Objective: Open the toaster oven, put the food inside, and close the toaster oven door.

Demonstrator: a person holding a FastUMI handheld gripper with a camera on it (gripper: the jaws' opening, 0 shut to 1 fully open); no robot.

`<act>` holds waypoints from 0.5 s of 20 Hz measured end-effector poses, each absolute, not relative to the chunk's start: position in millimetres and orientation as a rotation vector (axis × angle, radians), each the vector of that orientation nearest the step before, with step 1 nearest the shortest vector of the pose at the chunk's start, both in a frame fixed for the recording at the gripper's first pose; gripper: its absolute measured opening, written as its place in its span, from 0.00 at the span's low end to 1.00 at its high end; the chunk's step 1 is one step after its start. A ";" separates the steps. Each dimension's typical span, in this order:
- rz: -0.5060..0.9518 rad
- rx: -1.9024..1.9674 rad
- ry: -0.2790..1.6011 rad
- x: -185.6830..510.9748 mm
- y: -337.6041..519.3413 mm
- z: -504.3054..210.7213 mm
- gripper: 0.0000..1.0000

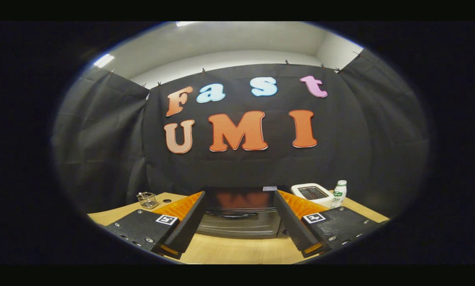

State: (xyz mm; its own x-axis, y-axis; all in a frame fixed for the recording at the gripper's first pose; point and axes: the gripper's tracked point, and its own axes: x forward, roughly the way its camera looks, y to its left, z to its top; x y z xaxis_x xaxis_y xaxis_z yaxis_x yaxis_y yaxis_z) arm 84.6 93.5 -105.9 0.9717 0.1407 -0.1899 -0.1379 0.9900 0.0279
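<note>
Jaws spread wide, toaster oven just ahead

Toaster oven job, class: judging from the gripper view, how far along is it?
Nothing looks done: the toaster oven stands shut on the wooden table, between the fingers. In hand: the gripper is open, holding nothing, facing the door. Left: opening the door, loading food, closing.

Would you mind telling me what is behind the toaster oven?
Behind the toaster oven, seen between the open fingers, hangs black cloth. The tabletop directly behind it is hidden.
</note>
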 end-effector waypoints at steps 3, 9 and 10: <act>0.109 -0.041 0.239 113.3 98.8 -145.7 0.98; 0.124 -0.044 0.340 147.0 123.9 -196.5 0.99; 0.120 -0.050 0.355 149.4 124.5 -204.4 0.99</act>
